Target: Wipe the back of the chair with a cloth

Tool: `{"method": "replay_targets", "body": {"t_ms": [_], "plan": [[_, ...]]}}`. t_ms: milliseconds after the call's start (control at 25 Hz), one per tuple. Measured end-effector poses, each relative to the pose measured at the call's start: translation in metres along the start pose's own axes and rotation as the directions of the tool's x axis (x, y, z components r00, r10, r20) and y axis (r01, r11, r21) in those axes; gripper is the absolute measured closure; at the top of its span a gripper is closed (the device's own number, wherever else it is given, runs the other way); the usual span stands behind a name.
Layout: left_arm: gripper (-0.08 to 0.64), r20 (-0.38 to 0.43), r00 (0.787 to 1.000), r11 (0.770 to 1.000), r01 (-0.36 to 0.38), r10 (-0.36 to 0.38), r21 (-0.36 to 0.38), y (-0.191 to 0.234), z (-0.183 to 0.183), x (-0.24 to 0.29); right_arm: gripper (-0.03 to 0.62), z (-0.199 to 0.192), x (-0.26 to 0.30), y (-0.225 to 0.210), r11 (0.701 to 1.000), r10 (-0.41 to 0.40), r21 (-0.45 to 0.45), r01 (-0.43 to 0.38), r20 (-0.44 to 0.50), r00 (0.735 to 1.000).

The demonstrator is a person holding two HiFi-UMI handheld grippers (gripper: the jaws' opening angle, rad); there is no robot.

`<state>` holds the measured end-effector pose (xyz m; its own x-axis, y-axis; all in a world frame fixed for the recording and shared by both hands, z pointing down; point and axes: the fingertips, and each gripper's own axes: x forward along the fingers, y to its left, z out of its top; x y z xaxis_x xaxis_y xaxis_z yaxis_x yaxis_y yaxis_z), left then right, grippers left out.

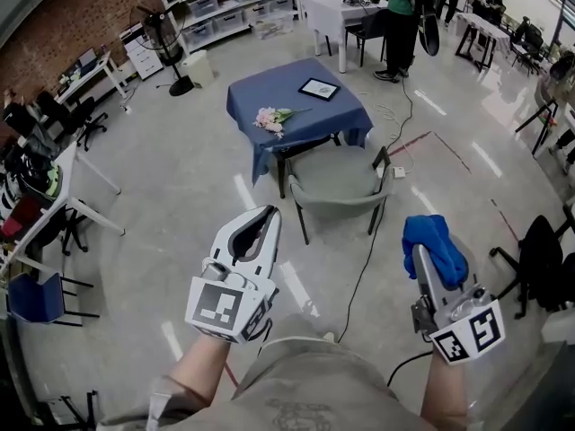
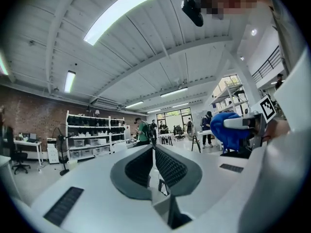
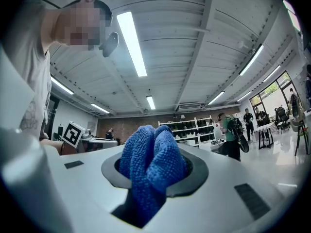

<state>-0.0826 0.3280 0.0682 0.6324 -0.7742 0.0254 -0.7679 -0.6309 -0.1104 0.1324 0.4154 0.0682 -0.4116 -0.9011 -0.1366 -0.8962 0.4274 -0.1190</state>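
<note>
A grey chair [image 1: 341, 187] stands pushed up to a table with a blue tablecloth [image 1: 296, 101]; its curved back faces me. My right gripper [image 1: 424, 257] is shut on a bunched blue cloth [image 1: 436, 243], held in the air right of the chair. In the right gripper view the blue cloth [image 3: 153, 166] fills the jaws of the right gripper [image 3: 154, 171]. My left gripper [image 1: 260, 221] is shut with nothing in it, left of the chair and short of it. The left gripper [image 2: 154, 152] points level across the room, with the blue cloth [image 2: 228, 130] at the right.
On the tablecloth lie a flower bunch [image 1: 272, 118] and a framed tablet [image 1: 319, 88]. A black cable [image 1: 368, 254] runs over the floor by the chair. A standing fan [image 1: 166, 39], shelves, desks, other chairs and a person [image 1: 400, 16] ring the room.
</note>
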Motion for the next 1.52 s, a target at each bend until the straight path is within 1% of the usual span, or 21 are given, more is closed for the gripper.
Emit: {"method": "replay_targets", "body": {"t_ms": [40,80,120,160,240,440,600,760,880,960,1080,1120,1360,1440,1520], "plan": [[0.531,0.013,1.000,1.000,0.001,-0.001,-0.026,-0.001,0.002,0.001,0.451,0.000,0.000,-0.001,1.000,0.006,-0.002,-0.006,-0.006,1.000],[0.479,0.021,1.000,0.999,0.007,-0.006,-0.051,-0.002,0.003,0.001,0.451,-0.001,0.000,-0.002,1.000,0.012,0.000,-0.012,-0.011,1.000],[0.409,0.025,1.000,0.997,0.014,-0.012,-0.070,-0.004,0.003,0.001,0.451,-0.002,-0.001,-0.003,1.000,0.017,0.004,-0.017,-0.015,1.000],[0.378,0.028,1.000,0.996,0.017,-0.015,-0.082,-0.005,0.002,0.002,0.450,-0.004,-0.001,-0.005,1.000,0.021,0.007,-0.021,-0.018,1.000],[0.341,0.034,0.999,0.996,0.012,-0.009,-0.091,-0.003,0.001,0.007,0.449,-0.009,0.002,-0.011,1.000,0.026,0.009,-0.026,-0.026,0.999],[0.334,0.017,1.000,0.995,-0.002,0.003,-0.096,0.010,-0.014,0.028,0.449,-0.023,0.023,-0.025,0.999,0.044,0.009,-0.043,-0.053,0.998],[0.334,-0.007,1.000,0.993,-0.012,0.011,-0.118,0.028,-0.031,0.052,0.448,-0.039,0.047,-0.040,0.999,0.051,0.007,-0.050,-0.089,0.995],[0.334,-0.064,0.998,0.990,-0.020,0.011,-0.138,0.052,-0.058,0.078,0.448,-0.059,0.078,-0.055,0.998,0.059,0.012,-0.058,-0.137,0.989],[0.334,-0.119,0.993,0.988,-0.027,0.009,-0.154,0.074,-0.083,0.105,0.446,-0.081,0.110,-0.072,0.997,0.071,0.022,-0.068,-0.189,0.979],[0.334,-0.158,0.987,0.981,-0.032,0.002,-0.189,0.089,-0.104,0.125,0.445,-0.099,0.135,-0.083,0.996,0.086,0.040,-0.079,-0.236,0.968],[0.334,-0.209,0.978,0.960,-0.046,-0.013,-0.275,0.116,-0.136,0.152,0.443,-0.129,0.176,-0.094,0.993,0.108,0.075,-0.090,-0.303,0.947],[0.334,-0.225,0.974,0.955,-0.053,-0.015,-0.293,0.126,-0.145,0.161,0.443,-0.137,0.190,-0.098,0.992,0.114,0.082,-0.092,-0.322,0.940],[0.335,-0.327,0.944,0.937,-0.078,-0.041,-0.341,0.179,-0.204,0.219,0.442,-0.193,0.284,-0.123,0.990,0.141,0.086,-0.114,-0.446,0.884],[0.334,-0.362,0.930,0.932,-0.078,-0.060,-0.353,0.191,-0.225,0.237,0.442,-0.215,0.311,-0.129,0.988,0.155,0.097,-0.123,-0.484,0.861],[0.334,-0.403,0.911,0.931,-0.070,-0.086,-0.357,0.201,-0.245,0.253,0.442,-0.240,0.337,-0.134,0.985,0.170,0.112,-0.131,-0.524,0.835]]}}
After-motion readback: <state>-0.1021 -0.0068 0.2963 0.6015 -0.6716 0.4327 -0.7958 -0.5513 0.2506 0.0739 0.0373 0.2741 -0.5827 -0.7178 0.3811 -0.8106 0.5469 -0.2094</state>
